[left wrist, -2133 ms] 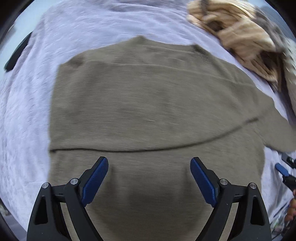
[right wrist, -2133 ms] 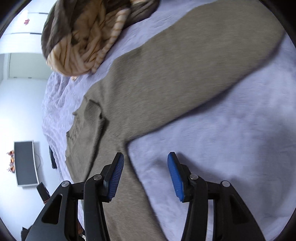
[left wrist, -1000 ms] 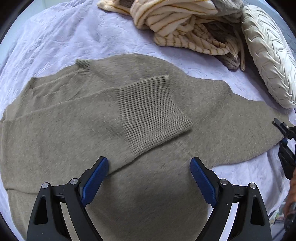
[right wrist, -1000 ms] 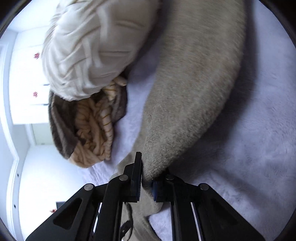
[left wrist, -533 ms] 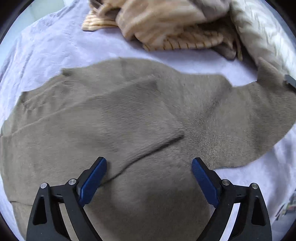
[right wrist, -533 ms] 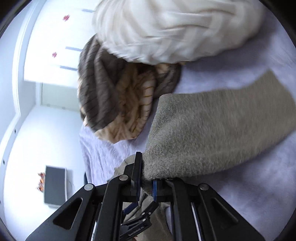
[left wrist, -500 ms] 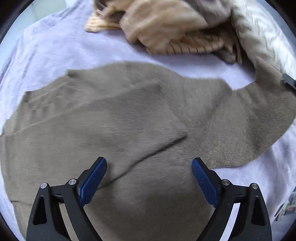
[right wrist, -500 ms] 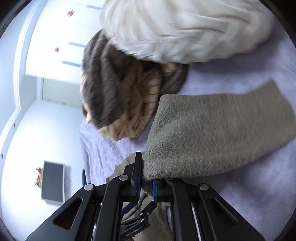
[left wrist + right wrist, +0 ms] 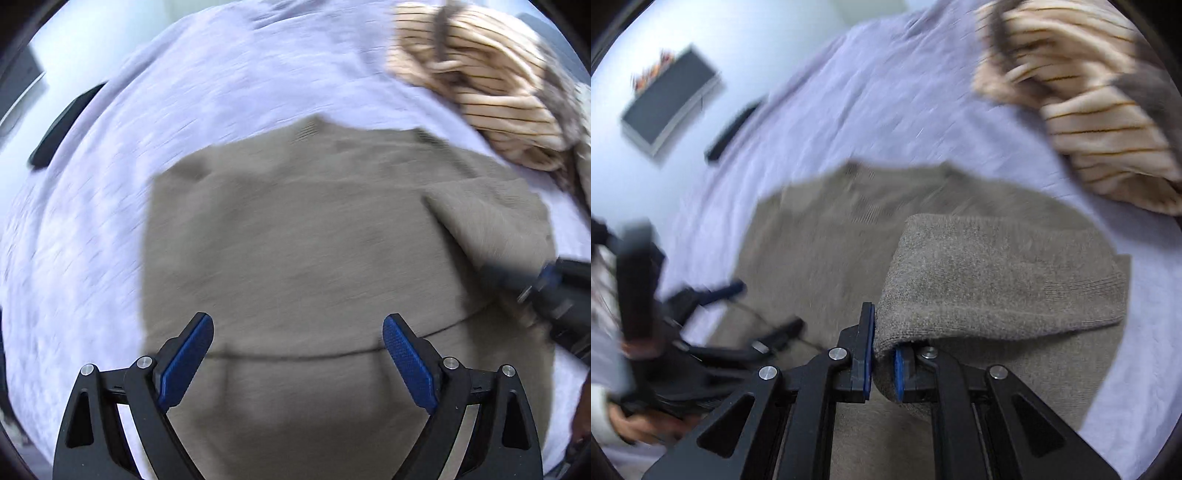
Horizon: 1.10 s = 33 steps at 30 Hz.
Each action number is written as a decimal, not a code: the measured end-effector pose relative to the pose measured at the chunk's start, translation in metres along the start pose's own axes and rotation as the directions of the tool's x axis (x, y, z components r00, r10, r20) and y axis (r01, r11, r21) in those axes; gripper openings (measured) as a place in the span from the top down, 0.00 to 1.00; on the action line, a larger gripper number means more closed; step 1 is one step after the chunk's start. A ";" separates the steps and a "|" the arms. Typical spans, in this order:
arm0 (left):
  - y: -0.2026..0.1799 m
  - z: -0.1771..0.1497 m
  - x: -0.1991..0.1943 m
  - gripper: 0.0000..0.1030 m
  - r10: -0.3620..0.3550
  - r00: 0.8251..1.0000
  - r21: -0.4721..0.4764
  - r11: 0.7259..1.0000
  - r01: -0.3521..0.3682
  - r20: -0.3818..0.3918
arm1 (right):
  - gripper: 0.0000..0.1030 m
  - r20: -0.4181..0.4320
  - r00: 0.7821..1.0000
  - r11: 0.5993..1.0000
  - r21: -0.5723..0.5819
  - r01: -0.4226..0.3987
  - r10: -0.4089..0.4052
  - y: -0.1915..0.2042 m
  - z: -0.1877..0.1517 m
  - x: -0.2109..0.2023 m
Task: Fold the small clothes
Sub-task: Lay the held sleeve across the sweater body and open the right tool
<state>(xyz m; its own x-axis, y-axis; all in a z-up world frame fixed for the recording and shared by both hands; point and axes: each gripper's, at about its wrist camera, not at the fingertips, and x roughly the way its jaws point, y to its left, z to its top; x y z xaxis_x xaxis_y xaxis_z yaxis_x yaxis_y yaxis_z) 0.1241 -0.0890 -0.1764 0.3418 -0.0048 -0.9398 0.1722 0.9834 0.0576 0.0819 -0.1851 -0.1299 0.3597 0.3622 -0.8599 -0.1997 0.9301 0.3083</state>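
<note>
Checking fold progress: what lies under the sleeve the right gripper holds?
The sleeve in the right gripper lies over the sweater body; what the body covers is hidden.

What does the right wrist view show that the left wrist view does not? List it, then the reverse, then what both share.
Only the right wrist view: the right gripper pinching the sweater's sleeve, and a dark rectangular panel on the wall.
Only the left wrist view: the left gripper's blue pads set wide apart with nothing between them.
Both: the olive sweater on the lavender bedspread, and the striped clothes pile.
</note>
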 end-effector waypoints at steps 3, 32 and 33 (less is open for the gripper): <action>0.021 -0.012 0.007 0.09 0.013 0.999 -0.036 0.999 -0.015 -0.036 | 0.80 -0.122 0.984 0.987 -0.111 0.115 -0.128 0.021 -0.012 0.049; 0.136 -0.068 -0.006 0.09 -0.026 0.998 -0.147 0.989 0.018 -0.054 | 0.89 0.061 0.998 0.984 0.179 -0.027 0.016 0.043 0.056 0.029; 0.144 -0.071 -0.006 0.09 -0.021 0.998 -0.160 0.987 0.011 -0.059 | 0.89 0.039 0.999 0.996 0.084 0.006 -0.009 0.066 0.058 0.037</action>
<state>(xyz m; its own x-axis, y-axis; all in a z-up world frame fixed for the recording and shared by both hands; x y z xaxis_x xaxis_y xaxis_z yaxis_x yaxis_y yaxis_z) 0.0815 0.0658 -0.1867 0.2830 -0.0144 -0.9590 0.0261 0.9996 -0.0073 0.1350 -0.1068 -0.1177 0.3968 0.3557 -0.8462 -0.1199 0.9341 0.3364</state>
